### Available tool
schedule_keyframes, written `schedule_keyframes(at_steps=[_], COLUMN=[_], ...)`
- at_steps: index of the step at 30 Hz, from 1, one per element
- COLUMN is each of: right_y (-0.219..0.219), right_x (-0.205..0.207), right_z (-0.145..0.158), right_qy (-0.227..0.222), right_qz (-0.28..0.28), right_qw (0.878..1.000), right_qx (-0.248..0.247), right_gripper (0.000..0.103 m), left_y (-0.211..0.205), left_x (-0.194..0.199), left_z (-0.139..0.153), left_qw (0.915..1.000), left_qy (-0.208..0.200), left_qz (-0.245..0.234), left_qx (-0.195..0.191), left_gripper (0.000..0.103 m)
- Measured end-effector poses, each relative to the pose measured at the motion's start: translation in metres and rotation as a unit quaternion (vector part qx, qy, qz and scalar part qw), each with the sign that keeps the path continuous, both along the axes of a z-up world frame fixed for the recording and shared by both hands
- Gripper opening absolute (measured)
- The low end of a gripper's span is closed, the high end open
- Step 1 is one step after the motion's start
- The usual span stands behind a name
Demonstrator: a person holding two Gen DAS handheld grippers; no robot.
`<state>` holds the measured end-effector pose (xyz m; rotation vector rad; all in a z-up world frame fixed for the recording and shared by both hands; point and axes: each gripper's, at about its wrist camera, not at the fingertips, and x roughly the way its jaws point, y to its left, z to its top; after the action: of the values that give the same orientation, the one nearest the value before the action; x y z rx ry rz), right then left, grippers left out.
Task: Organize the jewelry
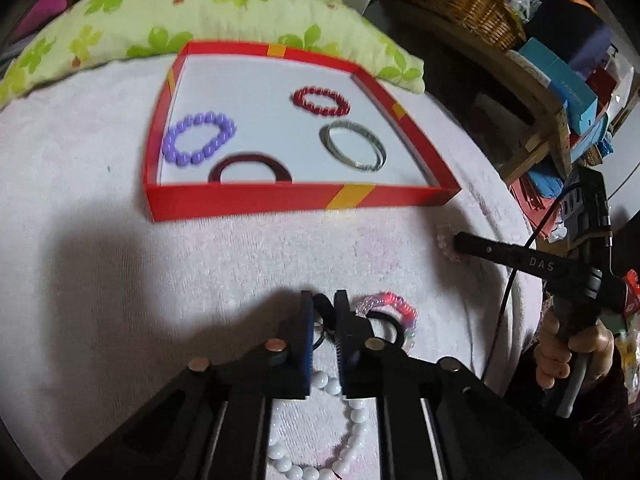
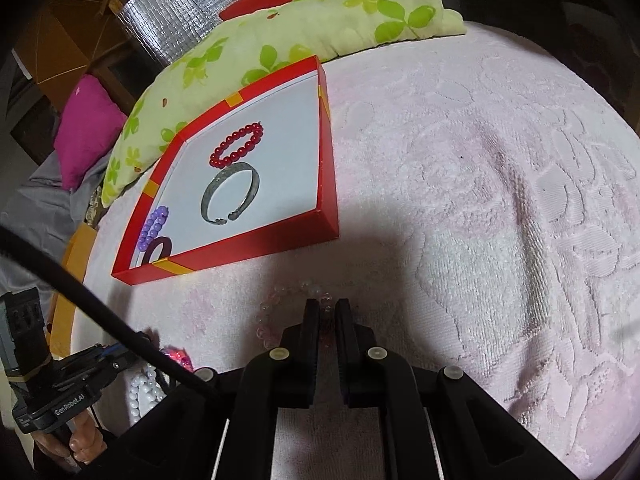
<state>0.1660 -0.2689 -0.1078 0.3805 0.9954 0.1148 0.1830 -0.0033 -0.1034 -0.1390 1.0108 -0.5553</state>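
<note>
In the left wrist view my left gripper [image 1: 324, 304] is low in the middle, shut on a thin black band [image 1: 322, 307] pinched at its tips. Beside it lie a pink and clear bead bracelet [image 1: 394, 306], a black ring [image 1: 394, 326] and a white bead bracelet [image 1: 356, 416]. My right gripper [image 2: 328, 308] is shut on a clear bead bracelet [image 2: 280, 294] lying on the pink towel [image 2: 480, 200]; it also shows as a dark arm [image 1: 458, 243]. The red box [image 1: 260, 200] holds a purple bead bracelet [image 1: 200, 140], a red bead bracelet [image 1: 320, 100], a silver bangle [image 1: 354, 146] and a maroon bangle [image 1: 250, 166].
A green leaf-print pillow [image 1: 120, 20] lies right behind the box. A hand [image 1: 568, 352] holds the right gripper's handle at the towel's right edge, with a cable [image 2: 120, 336] trailing. Shelves with a wicker basket [image 1: 472, 4] and boxes stand at the right. A magenta cushion [image 2: 88, 128] sits far left.
</note>
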Motion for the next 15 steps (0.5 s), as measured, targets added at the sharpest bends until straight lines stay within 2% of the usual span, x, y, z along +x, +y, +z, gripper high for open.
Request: schedule_keyframes(at_steps=[5, 7, 10, 15], right_y=[-0.002, -0.002, -0.003, -0.009], right_x=[0.0, 0.0, -0.001, -0.003], right_z=[0.003, 0.004, 0.008, 0.017], right_qy=[-0.008, -0.012, -0.023, -0.042], right_qz=[-0.001, 0.001, 0.002, -0.002], right_qw=[1.0, 1.0, 0.999, 0.998], right_qx=[0.012, 0.019, 0.027, 0.053], right_gripper=[0.01, 0.01, 0.01, 0.01], left_y=[0.016, 0.023, 0.034, 0.036], left_x=[-0.009, -0.01, -0.008, -0.003], left_z=[0.035, 0.042, 0.047, 0.042], left_qw=[0.9957, 0.9936, 0.992, 0.9922], left_qy=[-0.084, -0.099, -0.105, -0.099], left_qz=[0.016, 0.027, 0.047, 0.068], left_qx=[-0.036, -0.046, -0.053, -0.033], left_gripper=[0.006, 0.006, 0.006, 0.006])
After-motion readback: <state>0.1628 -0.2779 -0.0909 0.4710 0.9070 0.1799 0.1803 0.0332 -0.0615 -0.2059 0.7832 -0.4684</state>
